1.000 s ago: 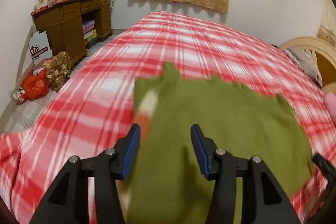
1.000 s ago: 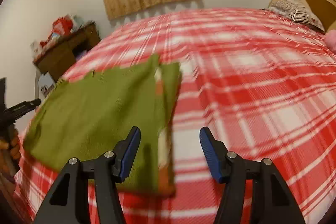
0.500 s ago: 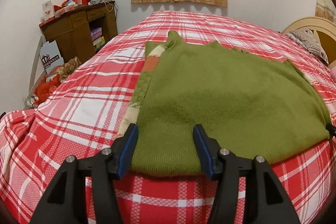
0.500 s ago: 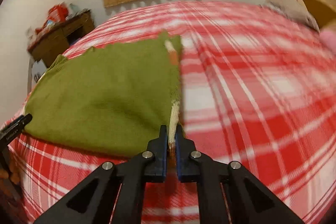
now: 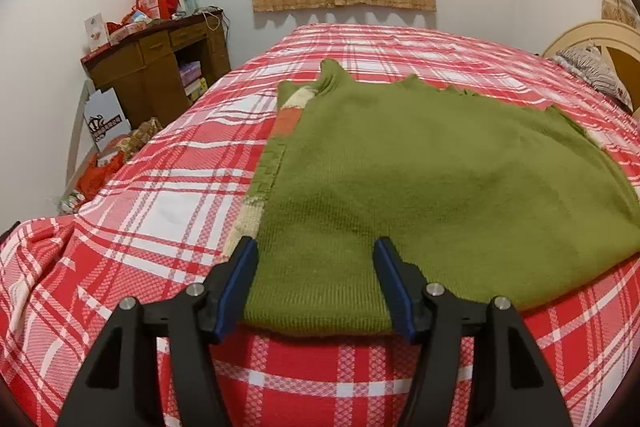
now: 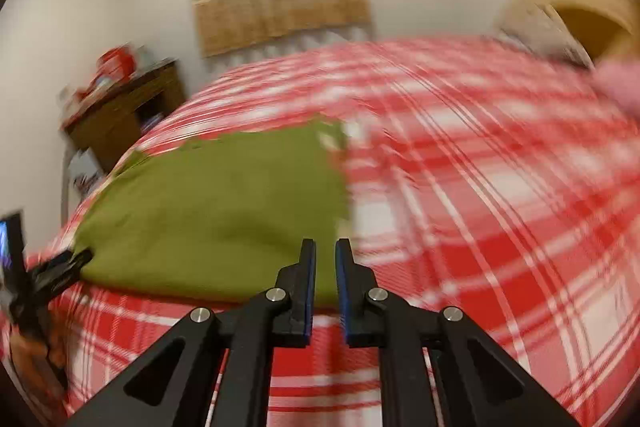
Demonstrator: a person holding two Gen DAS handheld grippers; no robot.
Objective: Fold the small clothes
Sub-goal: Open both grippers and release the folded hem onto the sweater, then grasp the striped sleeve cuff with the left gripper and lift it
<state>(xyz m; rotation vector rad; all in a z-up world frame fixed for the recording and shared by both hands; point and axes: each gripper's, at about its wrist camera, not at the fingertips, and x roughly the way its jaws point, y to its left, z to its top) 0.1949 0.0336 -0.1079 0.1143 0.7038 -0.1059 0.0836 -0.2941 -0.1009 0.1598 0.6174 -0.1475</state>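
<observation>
A green knitted sweater (image 5: 420,179) lies flat on the red plaid bed, with a striped cream and orange edge showing along its left side. My left gripper (image 5: 316,259) is open, its jaws spread on either side of the sweater's near hem, right at the cloth. In the right wrist view the sweater (image 6: 216,211) lies left of centre. My right gripper (image 6: 322,255) has its jaws nearly together with a narrow gap at the sweater's near right corner; the view is blurred, so whether cloth is pinched is unclear.
The red plaid bedspread (image 5: 168,203) covers the whole bed. A brown desk (image 5: 160,67) with clutter stands at the left wall, with bags on the floor below. A wooden headboard (image 5: 592,39) and pillow are at the right.
The sweater was swung down and now lies flat on the bed. My right gripper went from open to nearly closed at the sweater's corner and is moving. My left gripper stays open at the hem.
</observation>
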